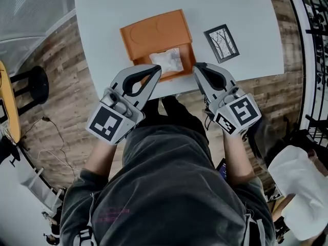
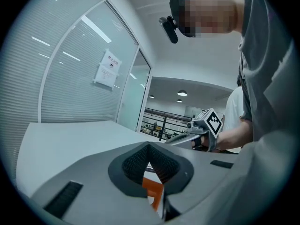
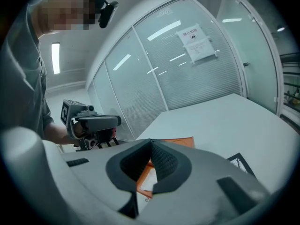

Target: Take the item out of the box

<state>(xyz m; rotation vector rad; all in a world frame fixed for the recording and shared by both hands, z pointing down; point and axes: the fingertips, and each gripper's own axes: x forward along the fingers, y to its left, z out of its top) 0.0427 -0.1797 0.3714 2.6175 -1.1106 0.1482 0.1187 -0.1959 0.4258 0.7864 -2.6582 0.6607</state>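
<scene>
Poised at the near edge of the open box (image 1: 141, 58) with left claw (image 1: 155, 70) and right claw (image 1: 197, 66), each pressed together at the tips and pinching nothing. Inside the box's near half, just beyond the claw tips: the packet (image 1: 166, 60), white and crinkled, not yet lifted. Beyond it, lid (image 1: 154, 32) folded flat on the worktop (image 1: 102, 14); right of the box, a card (image 1: 222, 43).

Likely to go wrong: coming down with tips together and merely shoving the packet against a wall, or pushing the light box across the worktop. Need to spread one claw first. Risk too of catching the orange wall along with the packet and dragging the box up, or of nipping only a loose fold and dropping it. With both claws so near, some chance of a clash over the box.
</scene>
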